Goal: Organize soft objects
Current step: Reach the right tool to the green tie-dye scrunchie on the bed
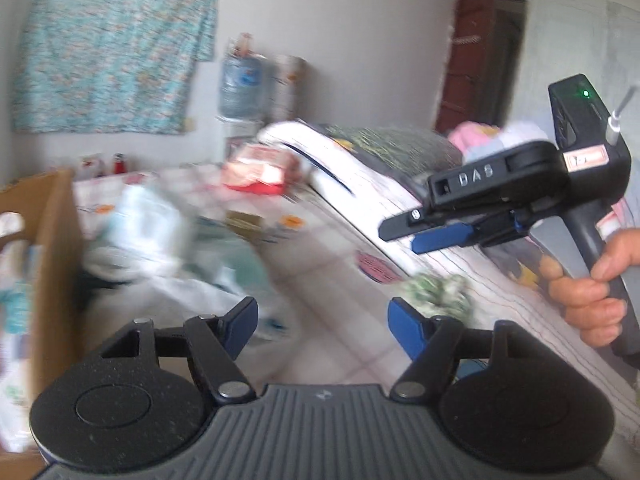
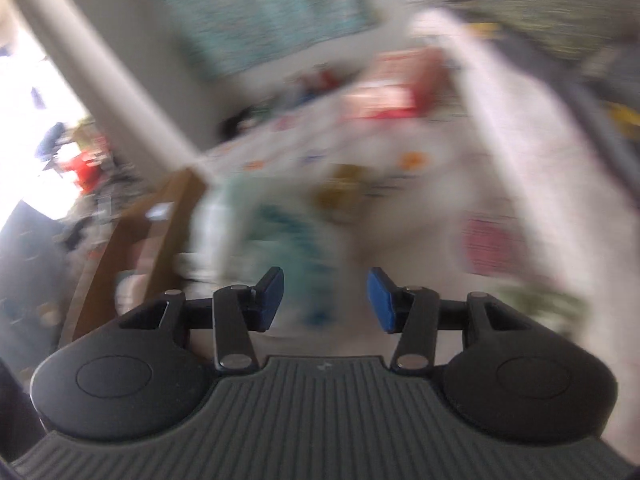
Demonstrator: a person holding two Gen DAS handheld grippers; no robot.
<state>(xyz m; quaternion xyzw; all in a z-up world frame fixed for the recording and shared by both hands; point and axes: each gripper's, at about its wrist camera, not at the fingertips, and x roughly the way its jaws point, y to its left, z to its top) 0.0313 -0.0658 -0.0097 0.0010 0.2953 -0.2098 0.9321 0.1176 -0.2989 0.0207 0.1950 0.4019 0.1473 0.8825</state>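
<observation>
Both views are motion-blurred. My left gripper (image 1: 322, 326) is open and empty above a patterned bed sheet (image 1: 320, 240). A blurred pale blue and white soft bundle (image 1: 148, 220) lies on the sheet to its left, beside a cardboard box (image 1: 52, 264). A small green patterned cloth (image 1: 438, 292) lies just right of the left gripper. My right gripper (image 1: 404, 236) is held in a hand at the right, empty. In the right wrist view it (image 2: 324, 300) is open, with a blurred teal and white bundle (image 2: 280, 224) ahead and the box (image 2: 132, 248) at left.
Folded quilts and pillows (image 1: 380, 152) are stacked at the right of the bed. A red and white packet (image 1: 260, 168) lies at the far end. A water bottle (image 1: 242, 84) stands by the wall. A teal cloth (image 1: 116, 44) hangs on the wall. A brown door (image 1: 468, 68) is at the back right.
</observation>
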